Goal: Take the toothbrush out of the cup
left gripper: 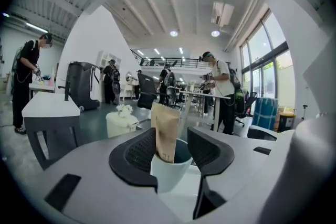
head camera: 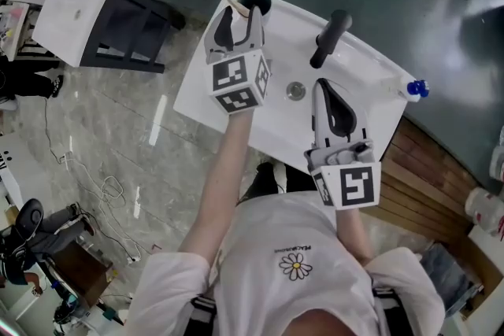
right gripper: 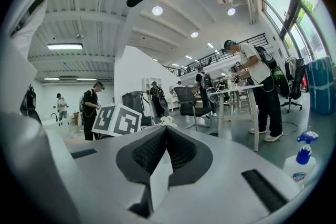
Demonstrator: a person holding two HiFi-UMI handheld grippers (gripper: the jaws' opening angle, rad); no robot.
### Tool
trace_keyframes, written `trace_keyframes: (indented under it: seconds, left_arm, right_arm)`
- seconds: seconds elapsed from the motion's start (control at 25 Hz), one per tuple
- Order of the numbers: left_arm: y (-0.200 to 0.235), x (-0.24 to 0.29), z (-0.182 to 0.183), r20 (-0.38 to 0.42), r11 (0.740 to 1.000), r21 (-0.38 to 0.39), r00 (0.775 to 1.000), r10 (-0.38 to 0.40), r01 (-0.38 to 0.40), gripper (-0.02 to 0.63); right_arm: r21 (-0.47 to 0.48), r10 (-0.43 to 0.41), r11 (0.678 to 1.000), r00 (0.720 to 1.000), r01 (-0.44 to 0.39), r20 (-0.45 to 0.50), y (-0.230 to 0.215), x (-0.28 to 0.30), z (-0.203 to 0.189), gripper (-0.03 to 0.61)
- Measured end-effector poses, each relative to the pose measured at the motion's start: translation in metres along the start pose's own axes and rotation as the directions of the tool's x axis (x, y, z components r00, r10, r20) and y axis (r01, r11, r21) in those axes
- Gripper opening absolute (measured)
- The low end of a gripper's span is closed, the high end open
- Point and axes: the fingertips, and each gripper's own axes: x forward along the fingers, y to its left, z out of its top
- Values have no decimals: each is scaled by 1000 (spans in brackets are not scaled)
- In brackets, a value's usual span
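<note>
Toothbrush [left gripper: 167,131] looks like it's inside a brown paper packet, standing upright in the cup [left gripper: 170,173] with the top of the packet poking well above the rim. The cup sits at the far left corner of the white sink worktop [head camera: 268,118], well apart from the drain [head camera: 295,90] and the black faucet [head camera: 331,39].

The left gripper [left gripper: 172,134] is right at the cup, pointing roughly level. Its jaws are spread apart, with the cup and packet between them. From the left gripper view the packet is closer to the left-hand pad, but I can't see either pad actually pressing on anything, so I'd call it released.

The right gripper [right gripper: 165,131] is over the near side of the sink, in front of the faucet. Its jaws are clenched together with nothing between them. You can see the left gripper's marker cube [right gripper: 118,120] off to its left. There's also a spray bottle [right gripper: 302,160] with a blue nozzle at the right edge of the worktop
</note>
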Motion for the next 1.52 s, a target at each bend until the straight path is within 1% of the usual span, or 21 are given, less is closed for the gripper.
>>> trace_keyframes:
  seconds: [0.16, 0.36, 0.44, 0.52, 0.8, 1.0, 1.08, 1.24, 1.36, 1.52]
  left_arm:
    - [1, 11, -11, -27, 1000, -6, 1000, 8, -8, 167]
    - [1, 18, -15, -35, 1000, 15, 999, 18, -18, 155]
    - [1, 20, -15, -29, 1000, 4, 999, 17, -17, 115]
    - [2, 20, -14, -26, 1000, -6, 999, 18, -19, 97]
    - [2, 13, -6, -5, 1000, -1, 1000, 15, -15, 92]
    - [3, 0, 20, 35, 1000, 16, 999, 17, -18, 78]
    - [4, -7, 32, 51, 999, 37, 998, 25, -27, 57]
    - [2, -28, 61, 108, 996, 84, 994, 27, -37, 52]
    - [3, -52, 89, 172, 992, 117, 985, 24, -45, 52]
    - [11, -90, 137, 271, 985, 163, 963, 15, -61, 52]
  right_arm:
    - [5, -13, 1000, 1000, 13, -11, -8, 3, -5, 12]
    - [5, -16, 1000, 1000, 16, -19, -12, 6, -9, 12]
    - [4, -15, 1000, 1000, 15, -22, -13, 8, -11, 12]
    - [2, -11, 1000, 1000, 11, -23, -12, 9, -11, 12]
    - [-1, -1, 1000, 1000, 1, -21, -8, 10, -10, 12]
    - [-9, 16, 1000, 1000, -16, 4, 3, 9, 1, 12]
    - [-14, 27, 1000, 999, -27, 21, 10, 8, 8, 12]
    - [-31, 58, 998, 996, -56, 64, 28, 1, 23, 12]
    - [-52, 89, 995, 991, -84, 101, 47, -4, 37, 12]
    - [-85, 123, 990, 981, -111, 148, 71, -9, 58, 12]
